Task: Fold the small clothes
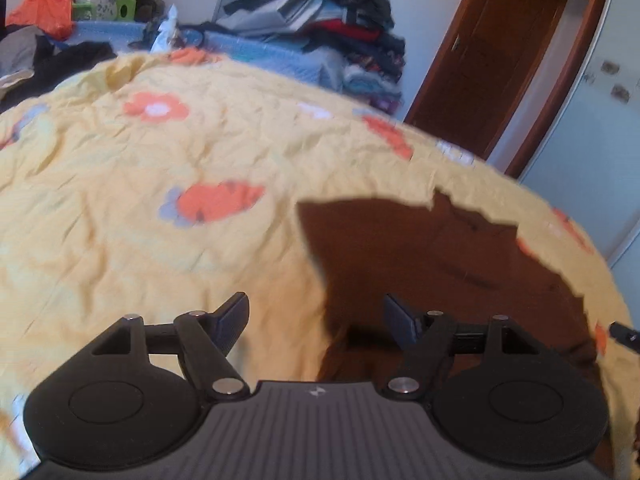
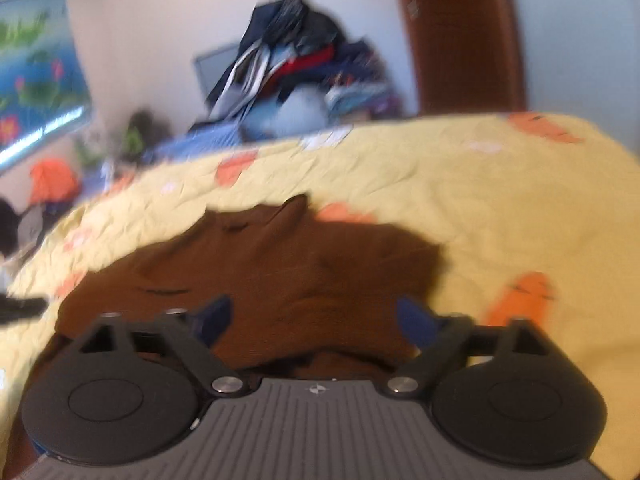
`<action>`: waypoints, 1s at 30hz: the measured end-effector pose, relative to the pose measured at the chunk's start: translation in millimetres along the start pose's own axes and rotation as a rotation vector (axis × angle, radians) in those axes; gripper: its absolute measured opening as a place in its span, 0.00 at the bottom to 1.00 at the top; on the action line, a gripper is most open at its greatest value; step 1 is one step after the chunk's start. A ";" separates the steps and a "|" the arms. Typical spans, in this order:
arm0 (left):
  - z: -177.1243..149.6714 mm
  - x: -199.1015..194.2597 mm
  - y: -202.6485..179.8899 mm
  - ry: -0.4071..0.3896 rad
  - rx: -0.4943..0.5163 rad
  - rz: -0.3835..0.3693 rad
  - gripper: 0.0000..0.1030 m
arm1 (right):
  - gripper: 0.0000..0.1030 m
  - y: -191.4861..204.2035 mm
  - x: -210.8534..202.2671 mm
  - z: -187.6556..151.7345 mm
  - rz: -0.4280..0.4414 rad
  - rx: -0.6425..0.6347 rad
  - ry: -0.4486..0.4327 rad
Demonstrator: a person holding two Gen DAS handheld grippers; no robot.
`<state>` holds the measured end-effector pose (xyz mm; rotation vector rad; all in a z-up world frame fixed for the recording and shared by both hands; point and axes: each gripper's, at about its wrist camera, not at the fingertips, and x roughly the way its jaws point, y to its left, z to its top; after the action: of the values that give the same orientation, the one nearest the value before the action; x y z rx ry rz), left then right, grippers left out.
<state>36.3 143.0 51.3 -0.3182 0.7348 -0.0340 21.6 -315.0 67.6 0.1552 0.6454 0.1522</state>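
Brown garment [image 2: 256,264] lies flat — ahead of both open jaws.

Brown garment [image 1: 440,264]: matt cloth, seemingly knit; bedspread [image 1: 168,152]: crinkled cotton-like cloth.

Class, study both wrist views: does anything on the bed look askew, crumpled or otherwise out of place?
Yes. The brown garment lies rumpled on the yellow floral bedspread, its edges jagged and one corner peaked up rather than flat. Neither gripper holds it.
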 end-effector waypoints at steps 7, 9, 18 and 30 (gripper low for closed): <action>-26.2 17.6 -26.3 0.047 0.125 0.063 0.35 | 0.48 -11.8 10.8 -34.0 0.002 0.010 0.154; -28.7 21.5 -37.0 0.032 0.209 0.134 0.07 | 0.12 -8.3 15.0 -35.5 0.003 -0.006 0.158; -29.8 -10.7 9.3 0.166 0.011 -0.092 0.12 | 0.56 -45.4 -14.6 -39.5 0.104 0.233 0.177; -67.7 -25.5 36.2 0.233 -0.346 -0.346 0.44 | 0.81 -67.8 -54.4 -76.4 0.390 0.547 0.305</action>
<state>-30.6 162.5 10.1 -0.7800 0.9100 -0.2771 -61.5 -384.2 26.2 0.7993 0.9474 0.3779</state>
